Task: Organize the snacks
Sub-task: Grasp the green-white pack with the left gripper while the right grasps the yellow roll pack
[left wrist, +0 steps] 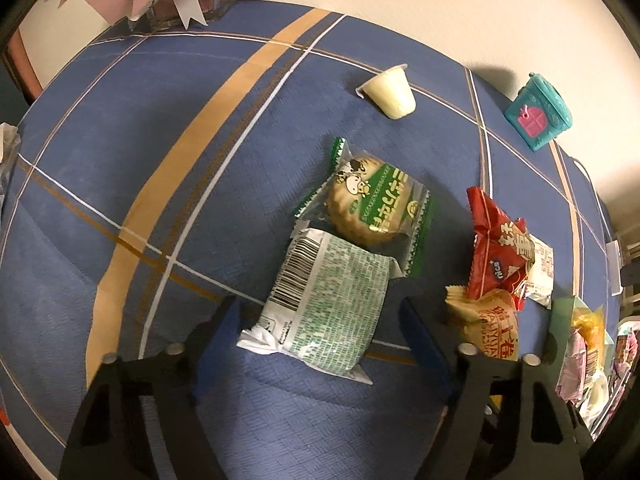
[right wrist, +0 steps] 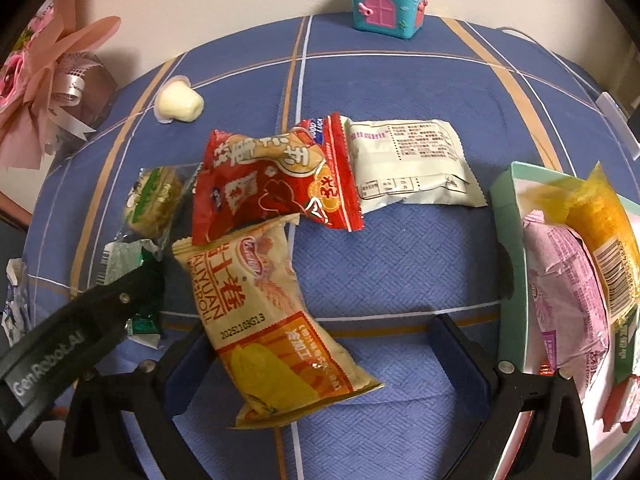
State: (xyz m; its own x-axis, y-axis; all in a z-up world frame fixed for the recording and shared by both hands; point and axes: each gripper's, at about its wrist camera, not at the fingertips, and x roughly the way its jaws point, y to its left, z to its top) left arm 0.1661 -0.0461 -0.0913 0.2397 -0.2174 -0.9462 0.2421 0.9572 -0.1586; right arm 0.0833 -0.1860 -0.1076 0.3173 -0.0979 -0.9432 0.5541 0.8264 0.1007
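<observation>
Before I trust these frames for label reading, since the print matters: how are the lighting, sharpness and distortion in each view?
Left wrist: warm dim light, strong fisheye bending of the tablecloth stripes; barcode on the green-and-white packet is legible, fine print soft. Right wrist: same curvature, dark corners; egg roll packet date code readable, white packet text too small.

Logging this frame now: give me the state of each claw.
Left claw: open, straddling the white-and-green printed snack packet, not gripping.
Right claw: open, around the beige-and-orange egg roll packet, not clamped.
</observation>
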